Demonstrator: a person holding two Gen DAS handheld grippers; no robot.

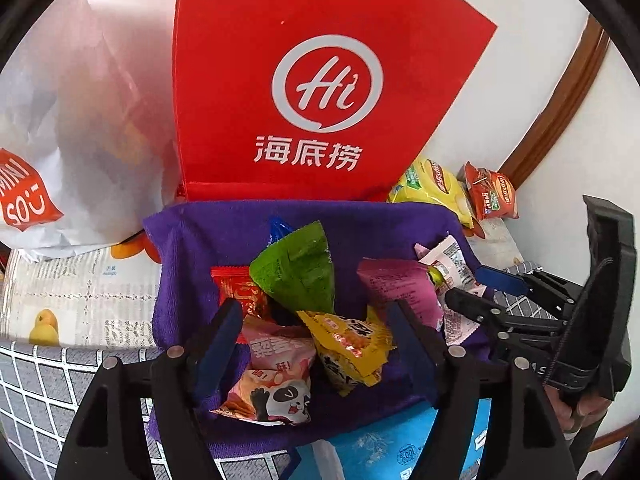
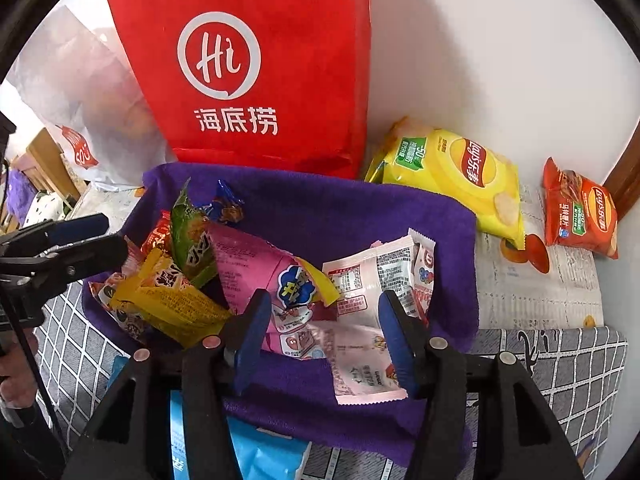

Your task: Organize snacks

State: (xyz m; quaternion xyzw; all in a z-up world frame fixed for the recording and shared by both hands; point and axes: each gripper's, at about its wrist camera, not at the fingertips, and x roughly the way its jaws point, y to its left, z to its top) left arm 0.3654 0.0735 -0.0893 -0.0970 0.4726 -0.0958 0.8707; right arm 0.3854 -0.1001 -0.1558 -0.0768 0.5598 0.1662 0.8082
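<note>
Snack packets lie heaped on a purple cloth [image 2: 352,216] spread over the tabletop [image 2: 560,364]: a green packet [image 1: 298,268], a yellow packet [image 1: 348,344], a panda-print pink packet [image 1: 276,380], a magenta packet [image 2: 256,264] and a pale pink wrapper [image 2: 360,364], overlapping one another. The left gripper [image 1: 316,344] stands partly open over the yellow and panda packets, its pads not pressing on either; the right gripper [image 2: 324,336] is likewise partly open, straddling the pale pink wrapper and the magenta packet without a clear hold.

The risk, as I judge it, is a double pick: closing here could pinch two overlapping wrappers, or only a slippery edge that slides out (foil seams give little purchase). The cloth may also bunch up and drag the heap. With both grippers close together over the pile, a careless reach could knock them into each other. The yellow chip bag [image 2: 460,176] and red chip bag [image 2: 580,212] lie apart beside the red paper bag [image 2: 256,72], out of harm's way.
</note>
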